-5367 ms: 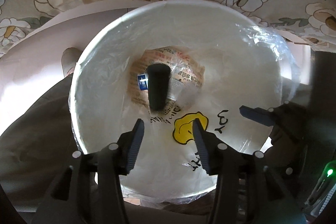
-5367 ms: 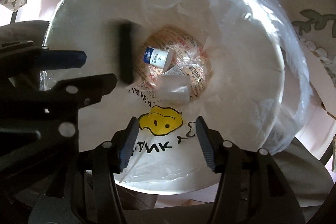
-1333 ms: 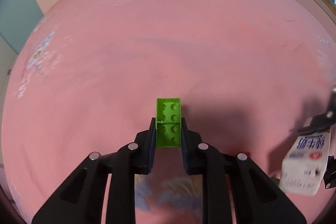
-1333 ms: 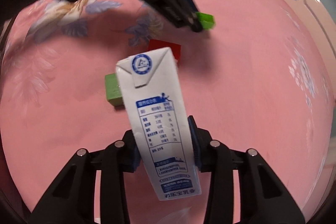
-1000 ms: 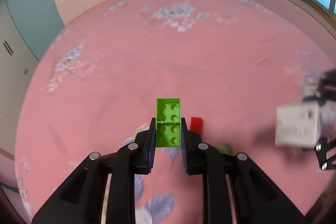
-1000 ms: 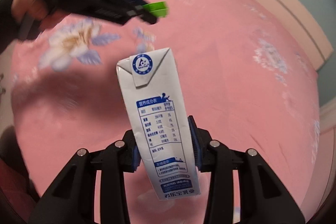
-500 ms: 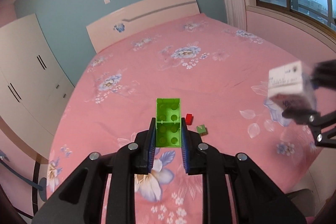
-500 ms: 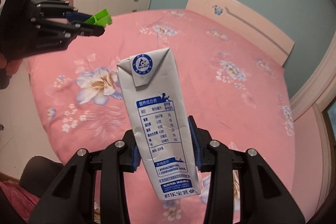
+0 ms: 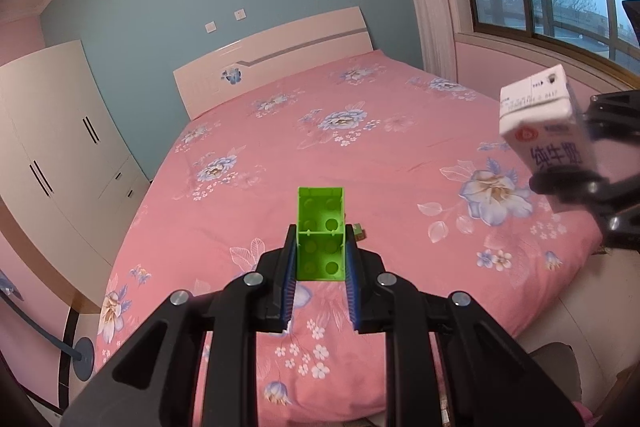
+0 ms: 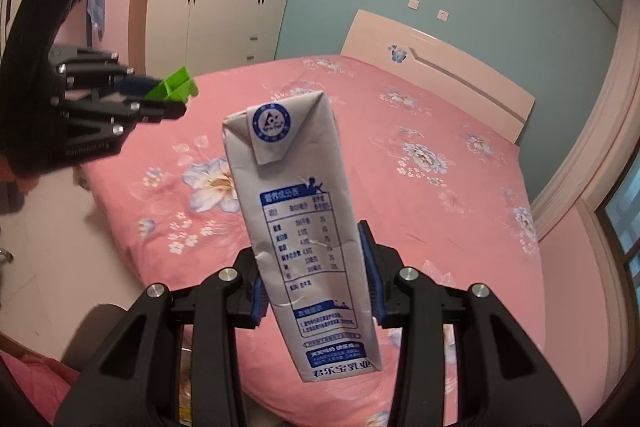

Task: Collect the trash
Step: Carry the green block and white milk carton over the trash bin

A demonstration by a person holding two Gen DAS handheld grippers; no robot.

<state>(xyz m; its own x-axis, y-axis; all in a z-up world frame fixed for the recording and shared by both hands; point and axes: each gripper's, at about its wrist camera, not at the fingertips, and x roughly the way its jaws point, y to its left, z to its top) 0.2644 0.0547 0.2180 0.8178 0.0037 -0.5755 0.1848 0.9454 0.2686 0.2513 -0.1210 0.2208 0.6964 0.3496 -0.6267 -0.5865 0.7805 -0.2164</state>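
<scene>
Both claws loaded, held in the air above the bed (image 9: 400, 163), no bin or trash bag visible in either view. Left claw (image 9: 320, 263): jaws nearly closed, clamped on the green brick (image 9: 320, 235) by its two long sides; the brick's long axis runs straight out along the fingers, open underside with round sockets facing the camera, front half projecting past the tips. Right claw (image 10: 314, 275): jaws set as wide as the carton, pressing on the milk carton (image 10: 300, 227) low on its two narrow sides; carton's long axis also runs out along the fingers, folded top end farthest from the claw, nutrition panel toward the camera, leaning slightly left. Relation between hands: in the left wrist view the carton (image 9: 540, 123) hangs at the right edge, higher than the brick; in the right wrist view the brick (image 10: 172, 89) and the left claw (image 10: 160, 103) sit at upper left. The two are well apart, no contact. Remaining on the bed: a small block (image 9: 359, 231) just right of the held brick in the left view, colour hard to tell. Judgement: carry stage; which hand is nearer the drop point cannot be told, as the receptacle is out of frame.
</scene>
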